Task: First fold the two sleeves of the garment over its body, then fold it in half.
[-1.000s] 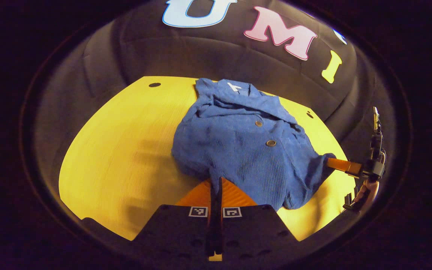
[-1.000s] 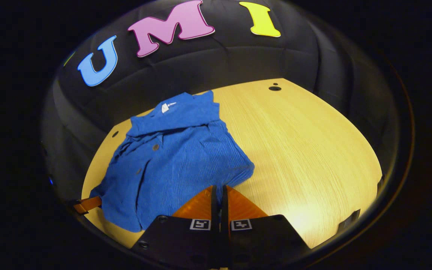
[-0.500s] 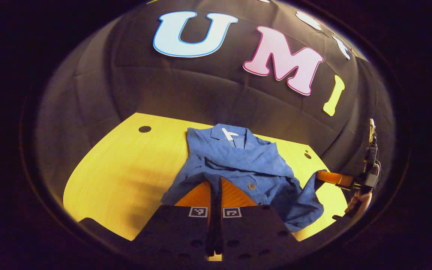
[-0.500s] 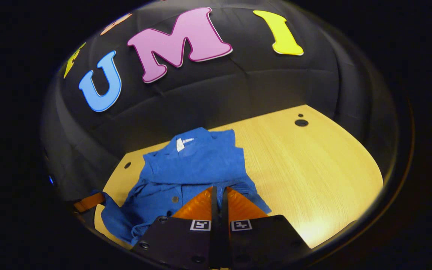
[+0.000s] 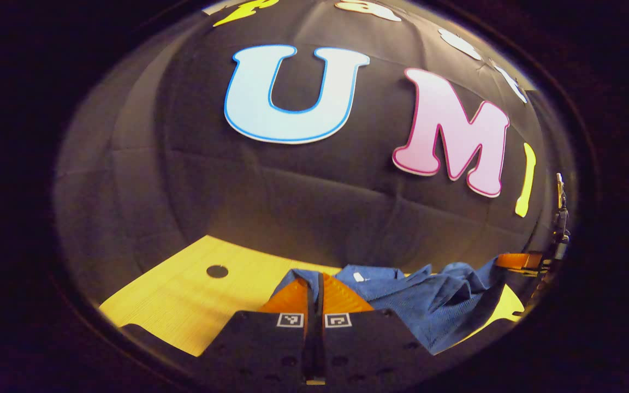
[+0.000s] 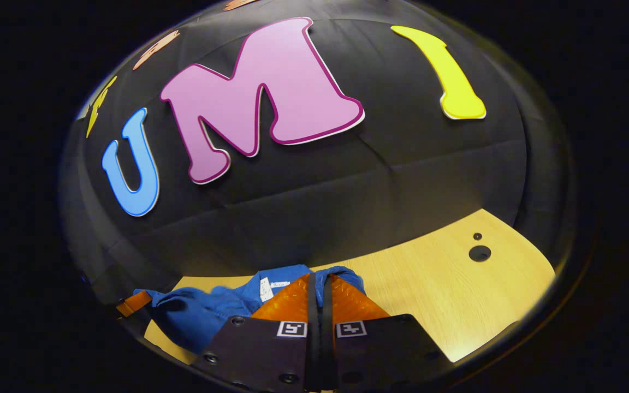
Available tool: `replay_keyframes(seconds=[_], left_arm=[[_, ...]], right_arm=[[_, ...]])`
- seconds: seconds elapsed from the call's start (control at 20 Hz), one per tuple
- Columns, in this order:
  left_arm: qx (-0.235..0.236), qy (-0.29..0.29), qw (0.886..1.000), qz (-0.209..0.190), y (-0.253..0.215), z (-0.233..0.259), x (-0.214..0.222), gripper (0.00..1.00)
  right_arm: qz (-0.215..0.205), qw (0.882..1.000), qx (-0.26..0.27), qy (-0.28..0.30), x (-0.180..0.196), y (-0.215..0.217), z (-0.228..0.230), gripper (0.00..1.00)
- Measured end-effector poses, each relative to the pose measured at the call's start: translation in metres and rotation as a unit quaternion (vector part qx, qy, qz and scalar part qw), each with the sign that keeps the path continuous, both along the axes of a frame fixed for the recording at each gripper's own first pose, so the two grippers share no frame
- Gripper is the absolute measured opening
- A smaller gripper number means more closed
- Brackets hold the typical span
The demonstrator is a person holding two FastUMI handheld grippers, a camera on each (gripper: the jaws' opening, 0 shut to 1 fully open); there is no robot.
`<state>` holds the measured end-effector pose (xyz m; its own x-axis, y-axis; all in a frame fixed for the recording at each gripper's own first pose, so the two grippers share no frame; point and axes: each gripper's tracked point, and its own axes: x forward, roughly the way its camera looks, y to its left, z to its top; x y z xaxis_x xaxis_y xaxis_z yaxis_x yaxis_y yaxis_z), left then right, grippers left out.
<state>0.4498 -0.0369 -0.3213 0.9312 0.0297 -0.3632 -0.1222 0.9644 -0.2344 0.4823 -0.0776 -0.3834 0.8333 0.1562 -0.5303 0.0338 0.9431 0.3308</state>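
Both grippers have swept forward and up across the tabletop [image 6: 445, 305] over the last second, carrying the near hem of the blue garment [image 5: 423, 305] toward its collar at the far edge; the cameras, which looked down on the whole shirt, now face the booth wall. This reads as the half-fold under way, the sleeves judged already laid over the body. The garment lies bunched at the far edge of the tabletop, the lifted hem draped in loose ridges above the collar, where a white label [image 6: 263, 289] shows. The left gripper [image 5: 314, 289] has its fingers drawn together with cloth at their tips, evidently pinching the hem; the right gripper [image 6: 320, 289] is likewise closed on blue cloth. Small holes [image 6: 480, 252] mark the far right corner.
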Motion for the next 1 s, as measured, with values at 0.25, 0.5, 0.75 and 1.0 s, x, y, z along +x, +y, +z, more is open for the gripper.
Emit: replay_keyframes(seconds=[0.25, 0.5, 0.75, 1.0], left_arm=[[-0.003, -0.028, 0.999, 0.024, 0.016, -0.045, 0.08, 0.0], [-0.006, 0.003, 1.0, 0.011, 0.007, -0.11, 0.112, 0.12], [0.045, 0.04, 0.998, -0.004, -0.012, -0.101, 0.086, 0.85], [0.077, -0.019, 0.996, -0.029, -0.034, -0.039, 0.029, 0.85]], right_arm=[[-0.001, 1.0, -0.016, -0.007, 0.065, 0.005, -0.046, 0.05], [-0.047, 0.998, -0.005, 0.044, 0.081, 0.0, -0.121, 0.1], [-0.029, 0.998, -0.038, 0.04, 0.055, 0.001, -0.121, 0.85], [-0.034, 0.999, -0.035, 0.0, 0.008, 0.011, -0.076, 0.98]])
